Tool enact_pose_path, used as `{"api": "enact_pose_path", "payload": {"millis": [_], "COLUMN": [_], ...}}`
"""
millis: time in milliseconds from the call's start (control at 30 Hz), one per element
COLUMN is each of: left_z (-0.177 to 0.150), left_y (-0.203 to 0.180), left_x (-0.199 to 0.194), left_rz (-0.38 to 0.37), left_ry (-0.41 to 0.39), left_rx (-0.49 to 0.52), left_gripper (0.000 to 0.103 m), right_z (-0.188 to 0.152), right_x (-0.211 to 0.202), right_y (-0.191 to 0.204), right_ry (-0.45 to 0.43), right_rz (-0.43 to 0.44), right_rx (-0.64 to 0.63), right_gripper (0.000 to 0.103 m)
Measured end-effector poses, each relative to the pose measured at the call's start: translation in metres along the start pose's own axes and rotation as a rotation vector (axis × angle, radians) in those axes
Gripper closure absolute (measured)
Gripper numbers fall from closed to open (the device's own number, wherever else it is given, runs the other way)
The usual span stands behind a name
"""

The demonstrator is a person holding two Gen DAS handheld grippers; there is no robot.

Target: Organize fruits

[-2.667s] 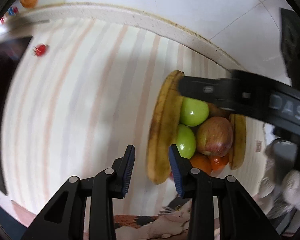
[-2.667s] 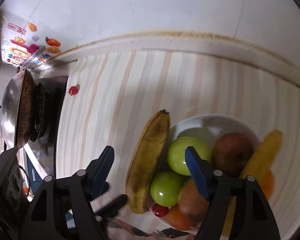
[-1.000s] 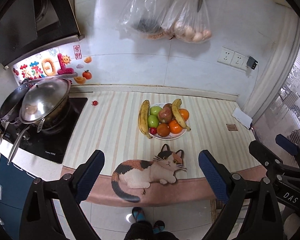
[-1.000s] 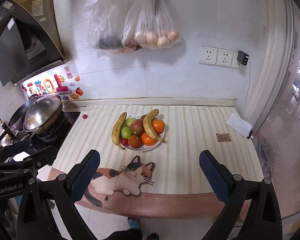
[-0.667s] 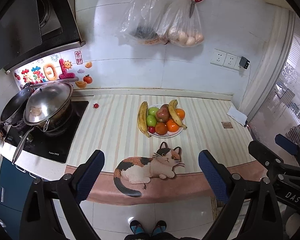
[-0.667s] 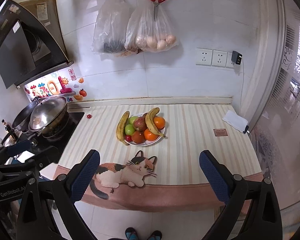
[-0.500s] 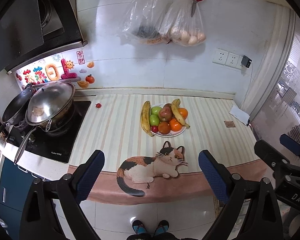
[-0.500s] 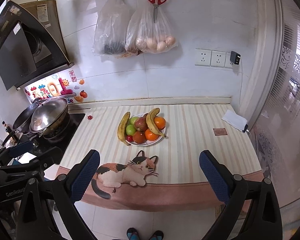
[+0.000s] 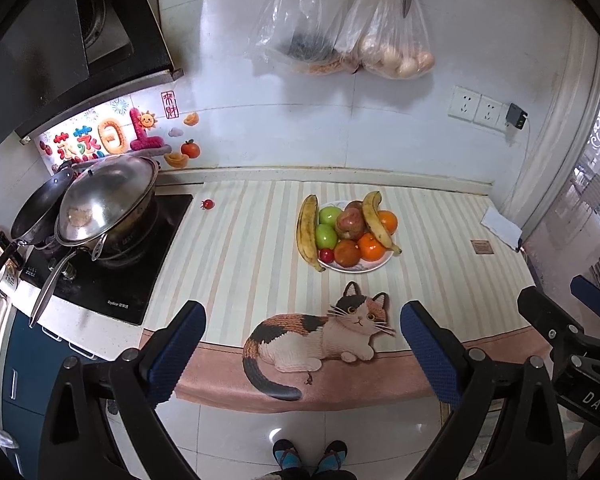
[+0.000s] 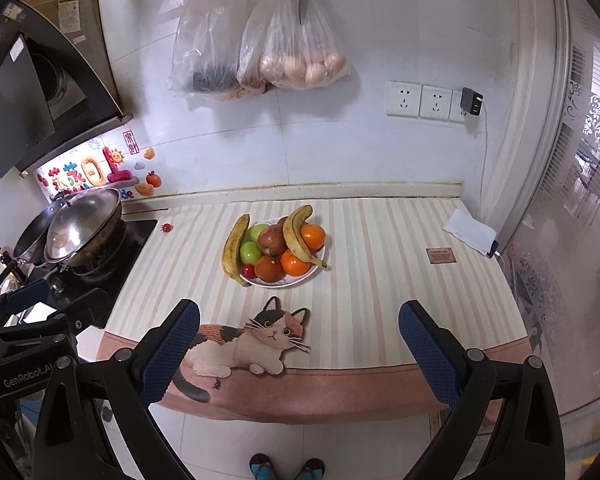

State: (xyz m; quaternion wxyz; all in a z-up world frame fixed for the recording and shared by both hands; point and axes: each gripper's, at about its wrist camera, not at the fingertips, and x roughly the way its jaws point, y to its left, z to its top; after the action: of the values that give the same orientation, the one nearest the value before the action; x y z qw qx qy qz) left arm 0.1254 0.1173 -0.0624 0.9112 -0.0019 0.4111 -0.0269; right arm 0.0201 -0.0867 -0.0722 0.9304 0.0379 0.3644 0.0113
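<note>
"DAS" stands in white on the black body of the right gripper (image 9: pixel 592 396), seen to the right of the left claw; "GenRobot.AI" stands in white on the left gripper (image 10: pixel 24 368), left of the right claw; other labels and stickers are too small to read

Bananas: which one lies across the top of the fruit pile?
The right banana, draped over the apple and oranges. The left banana hugs the plate's left rim.
</note>
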Motion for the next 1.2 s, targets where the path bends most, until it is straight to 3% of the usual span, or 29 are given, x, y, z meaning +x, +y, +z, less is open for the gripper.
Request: {"api": "enact_pose_path", "payload": {"millis": [433,1200], "left_z": [-0.002,-0.004], "left_y": [-0.003,-0.001], "left_x": [0.012,0.005], "left_rz": [0.018,0.014], "left_ry": [0.017,0.005], "left_rx": [0.011,0.014], "left_gripper": [0.003,0.003], "right_z": [-0.002,-0.012], "right_x": [0.018,0.006], "right_y": [-0.003,0.008], "right_ry": [0.01,0.004], "right_rz": [-0.007,-0.013], "right_rx": [0.009,0.016], "right_gripper": [0.001,0.001]}}
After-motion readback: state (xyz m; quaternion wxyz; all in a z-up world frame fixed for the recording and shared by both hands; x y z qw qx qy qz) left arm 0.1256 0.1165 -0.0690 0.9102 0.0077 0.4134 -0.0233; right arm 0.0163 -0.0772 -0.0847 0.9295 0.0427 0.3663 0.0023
